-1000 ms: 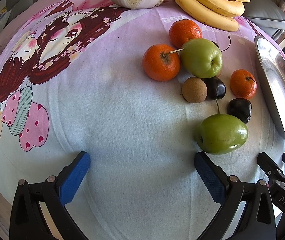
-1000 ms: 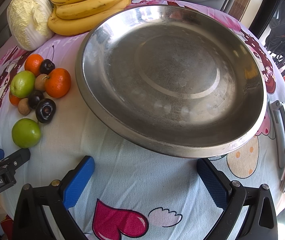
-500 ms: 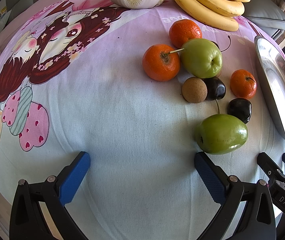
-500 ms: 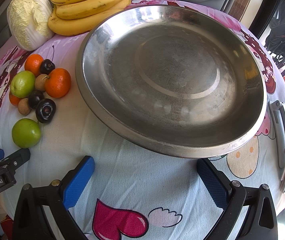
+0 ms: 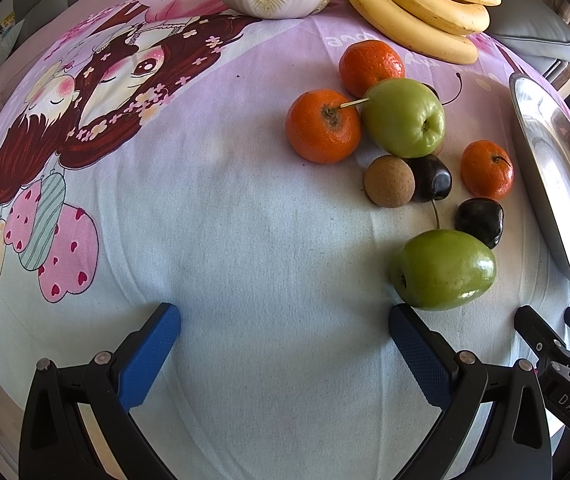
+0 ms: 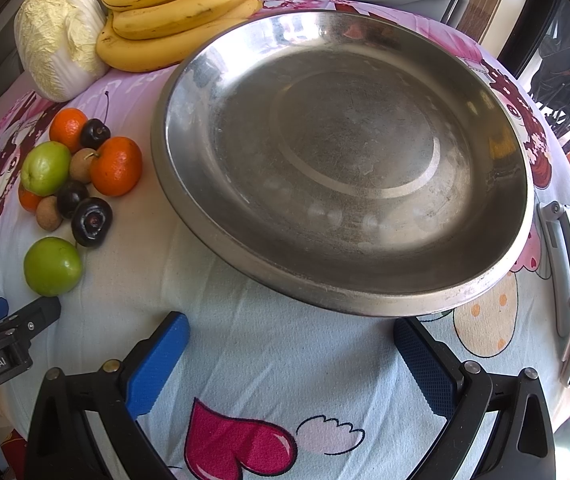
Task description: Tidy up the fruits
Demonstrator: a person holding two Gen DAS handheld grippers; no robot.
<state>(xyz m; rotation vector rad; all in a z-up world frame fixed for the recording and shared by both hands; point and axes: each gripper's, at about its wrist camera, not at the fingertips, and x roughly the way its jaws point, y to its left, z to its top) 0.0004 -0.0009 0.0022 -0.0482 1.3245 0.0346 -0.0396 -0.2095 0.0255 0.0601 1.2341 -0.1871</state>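
Observation:
A cluster of fruit lies on the printed cloth: a near green apple (image 5: 443, 269), a far green apple (image 5: 404, 117), three tangerines (image 5: 323, 126), dark cherries (image 5: 479, 222) and a brown longan (image 5: 389, 181). The same fruit shows left in the right wrist view, with the near apple (image 6: 53, 266). My left gripper (image 5: 285, 340) is open and empty, its right finger just short of the near apple. My right gripper (image 6: 291, 346) is open and empty in front of the empty steel plate (image 6: 485, 280). The plate's rim (image 5: 525, 152) also shows in the left wrist view.
Bananas (image 6: 177, 12) and a cabbage (image 6: 59, 36) lie at the back of the table. A phone and a metal tool (image 6: 565, 264) lie right of the plate. The left gripper's tip (image 6: 25, 320) shows at the lower left of the right wrist view.

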